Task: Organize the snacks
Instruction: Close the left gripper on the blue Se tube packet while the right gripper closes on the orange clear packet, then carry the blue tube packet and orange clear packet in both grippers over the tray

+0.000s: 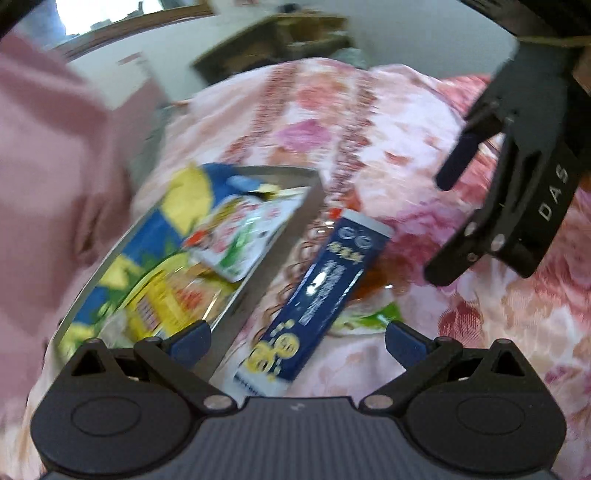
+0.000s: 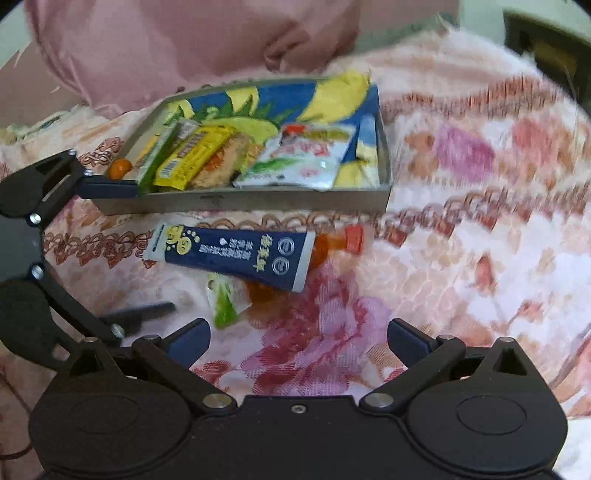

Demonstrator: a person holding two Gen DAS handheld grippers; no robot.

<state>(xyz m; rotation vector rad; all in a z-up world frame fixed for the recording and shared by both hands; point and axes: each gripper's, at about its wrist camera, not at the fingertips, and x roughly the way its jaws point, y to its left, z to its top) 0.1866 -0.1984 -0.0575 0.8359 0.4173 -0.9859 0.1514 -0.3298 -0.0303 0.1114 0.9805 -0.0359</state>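
A grey metal tray [image 2: 258,201] [image 1: 295,236] on the floral blanket holds a blue-yellow bag [image 2: 288,99], a yellow bar [image 2: 195,155], a white pouch [image 2: 303,158] and an orange ball [image 2: 120,168]. A dark blue snack packet [image 2: 236,254] [image 1: 317,291] lies beside the tray, over an orange-capped pouch [image 2: 351,238] and a green-white packet [image 2: 223,301]. My left gripper [image 1: 297,338] is open just above the blue packet. My right gripper [image 2: 299,338] is open and empty, short of the packets. The left gripper also shows in the right wrist view [image 2: 110,236].
The pink floral blanket [image 2: 480,221] covers the whole surface. A pink pillow or cloth [image 2: 184,40] lies behind the tray. A dark shelf or furniture piece [image 1: 280,33] stands beyond the bed. The right gripper shows at the upper right of the left wrist view [image 1: 443,229].
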